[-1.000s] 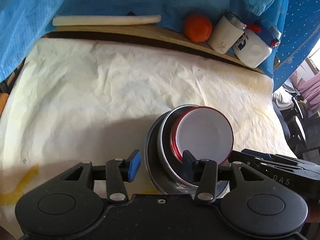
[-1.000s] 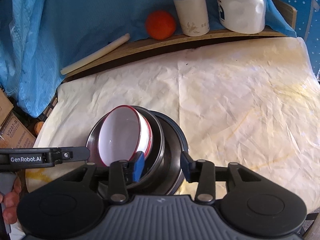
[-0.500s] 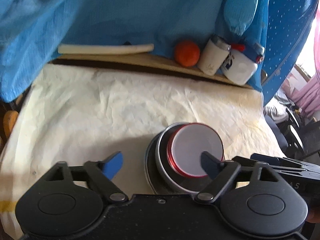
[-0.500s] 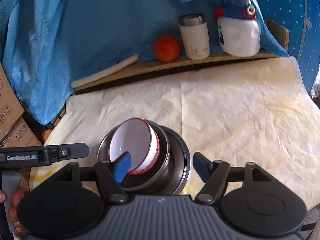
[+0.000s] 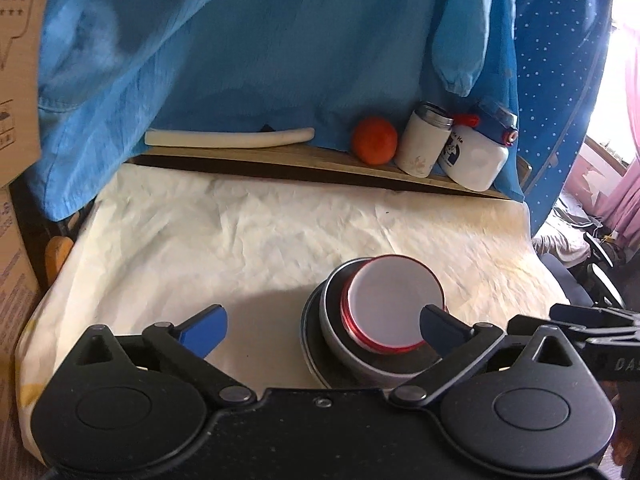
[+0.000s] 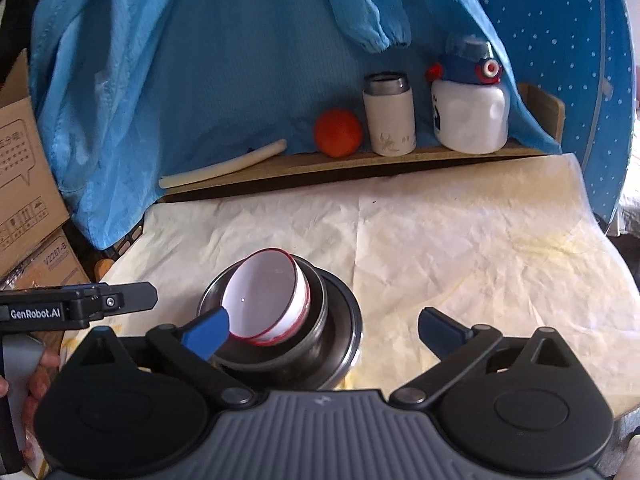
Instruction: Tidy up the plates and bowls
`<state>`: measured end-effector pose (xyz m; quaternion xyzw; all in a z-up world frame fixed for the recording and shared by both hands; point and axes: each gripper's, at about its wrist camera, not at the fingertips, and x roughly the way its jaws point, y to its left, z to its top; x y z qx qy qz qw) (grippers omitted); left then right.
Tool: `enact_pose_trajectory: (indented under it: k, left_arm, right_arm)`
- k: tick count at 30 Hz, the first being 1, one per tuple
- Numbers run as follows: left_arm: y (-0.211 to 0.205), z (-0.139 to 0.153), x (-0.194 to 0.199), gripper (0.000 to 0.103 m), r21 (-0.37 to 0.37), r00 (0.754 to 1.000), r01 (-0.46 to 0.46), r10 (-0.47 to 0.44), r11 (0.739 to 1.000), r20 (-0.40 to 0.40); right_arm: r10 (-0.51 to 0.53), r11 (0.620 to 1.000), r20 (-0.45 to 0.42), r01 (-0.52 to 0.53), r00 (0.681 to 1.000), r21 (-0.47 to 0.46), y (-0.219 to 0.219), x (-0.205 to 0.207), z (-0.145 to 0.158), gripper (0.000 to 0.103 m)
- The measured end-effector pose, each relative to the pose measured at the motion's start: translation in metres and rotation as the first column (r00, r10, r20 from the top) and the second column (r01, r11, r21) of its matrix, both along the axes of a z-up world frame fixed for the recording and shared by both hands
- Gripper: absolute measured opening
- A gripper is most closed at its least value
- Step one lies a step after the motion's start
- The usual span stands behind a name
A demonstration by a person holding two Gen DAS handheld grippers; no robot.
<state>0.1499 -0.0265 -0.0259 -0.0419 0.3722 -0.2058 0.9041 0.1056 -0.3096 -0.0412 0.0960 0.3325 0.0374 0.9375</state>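
A crumpled cream cloth [image 5: 248, 248] covers the table under a hanging blue sheet [image 6: 224, 80]. The left gripper [image 5: 322, 326] and right gripper [image 6: 324, 328] have just been opening; both now gape wide, gripping nothing. Between them sits the stack: a red-rimmed white bowl [image 6: 266, 298], tilted in a steel bowl [image 5: 340, 340], on a dark plate [image 6: 348, 332]. Behind, a ledge holds an orange [image 6: 338, 133].

A white bowl [image 5: 394, 306] with a red rim sits tilted inside a steel bowl [image 6: 316, 312], which rests in a wider dark steel plate [image 6: 352, 320]. The stack stands on the cream cloth [image 6: 460, 240], near its front edge.
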Motion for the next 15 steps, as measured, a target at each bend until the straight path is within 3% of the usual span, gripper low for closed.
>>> enact_pose_trajectory:
  k: [15]
  left_arm:
    - [0.006, -0.005, -0.060, 0.102, 0.035, 0.997, -0.037, 0.034, 0.999, 0.070]
  right_arm:
    - [0.003, 1.000, 0.046, -0.003, 0.999, -0.002, -0.004, -0.055, -0.005, 0.103]
